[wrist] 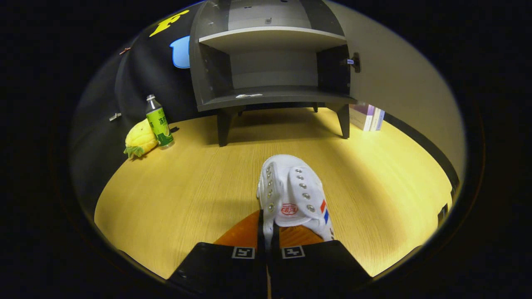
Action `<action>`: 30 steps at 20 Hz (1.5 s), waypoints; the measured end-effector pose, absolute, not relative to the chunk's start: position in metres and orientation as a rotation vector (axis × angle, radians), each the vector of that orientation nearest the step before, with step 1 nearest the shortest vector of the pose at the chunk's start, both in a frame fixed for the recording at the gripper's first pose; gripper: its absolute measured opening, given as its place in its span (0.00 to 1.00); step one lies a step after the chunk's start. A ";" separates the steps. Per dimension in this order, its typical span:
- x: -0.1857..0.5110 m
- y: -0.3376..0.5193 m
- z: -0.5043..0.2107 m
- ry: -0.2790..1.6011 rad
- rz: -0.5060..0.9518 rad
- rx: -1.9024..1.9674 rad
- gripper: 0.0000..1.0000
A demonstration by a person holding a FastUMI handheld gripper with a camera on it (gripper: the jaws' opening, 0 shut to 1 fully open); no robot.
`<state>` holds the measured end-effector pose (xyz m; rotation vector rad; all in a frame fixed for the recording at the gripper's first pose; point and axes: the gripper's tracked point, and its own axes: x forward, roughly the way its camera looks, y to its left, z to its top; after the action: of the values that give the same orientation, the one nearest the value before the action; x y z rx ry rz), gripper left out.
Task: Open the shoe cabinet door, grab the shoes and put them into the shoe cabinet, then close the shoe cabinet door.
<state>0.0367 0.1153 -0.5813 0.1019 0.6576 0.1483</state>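
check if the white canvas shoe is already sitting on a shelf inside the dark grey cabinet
No, the white canvas shoe is pinched between the gripper fingers above the wooden table, well short of the open dark grey cabinet.

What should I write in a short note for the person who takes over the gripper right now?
Gripper: fingers closed on the side wall of the white shoe, which they hold above the wooden floor.
Shoe cabinet: straight ahead beyond the shoe; its door is open to the right, and the lower shelf is free.
Done: door opened, shoe grabbed.
Left: put the shoe on a shelf, release it, close the door.
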 end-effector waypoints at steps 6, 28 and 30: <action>0.039 0.098 -0.520 0.608 0.174 0.101 0.05; 0.198 0.083 -0.170 0.335 0.181 0.107 0.05; 0.231 0.090 -0.165 0.344 0.187 0.098 0.05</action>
<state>0.2306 0.0898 -0.1646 0.0980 0.3435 0.1870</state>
